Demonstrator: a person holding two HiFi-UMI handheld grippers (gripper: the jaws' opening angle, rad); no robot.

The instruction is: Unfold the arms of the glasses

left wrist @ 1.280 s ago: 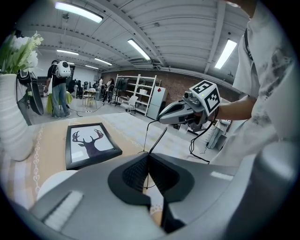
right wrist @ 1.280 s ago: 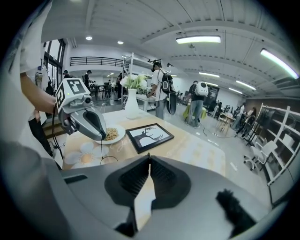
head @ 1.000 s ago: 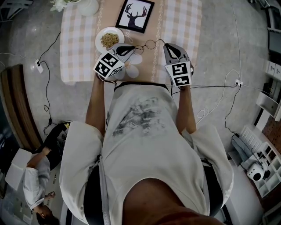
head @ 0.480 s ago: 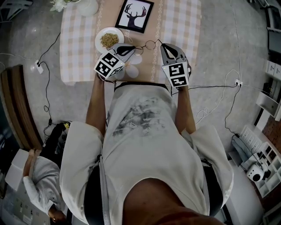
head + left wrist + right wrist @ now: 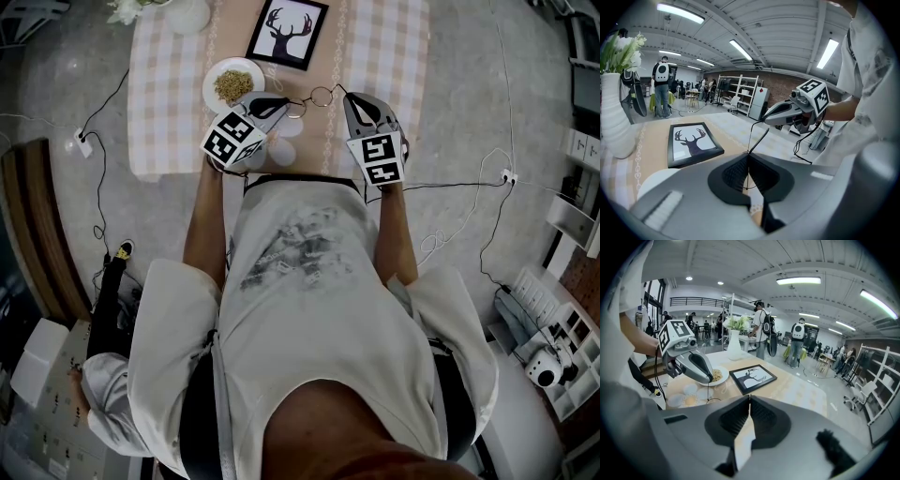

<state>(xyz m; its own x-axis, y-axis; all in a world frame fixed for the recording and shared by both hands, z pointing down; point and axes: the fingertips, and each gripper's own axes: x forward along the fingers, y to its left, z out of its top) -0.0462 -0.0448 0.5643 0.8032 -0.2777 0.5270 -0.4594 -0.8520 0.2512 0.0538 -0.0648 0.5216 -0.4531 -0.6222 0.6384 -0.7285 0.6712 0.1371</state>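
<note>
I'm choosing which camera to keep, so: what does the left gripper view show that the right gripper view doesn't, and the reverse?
Only the left gripper view: the right gripper, shut on the far end of the glasses. Only the right gripper view: the left gripper, also shut on them, and the food on the plate. Both: the glasses, the deer picture and the white vase.

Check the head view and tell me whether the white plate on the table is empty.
No, the plate holds a heap of grainy food in its middle.
</note>
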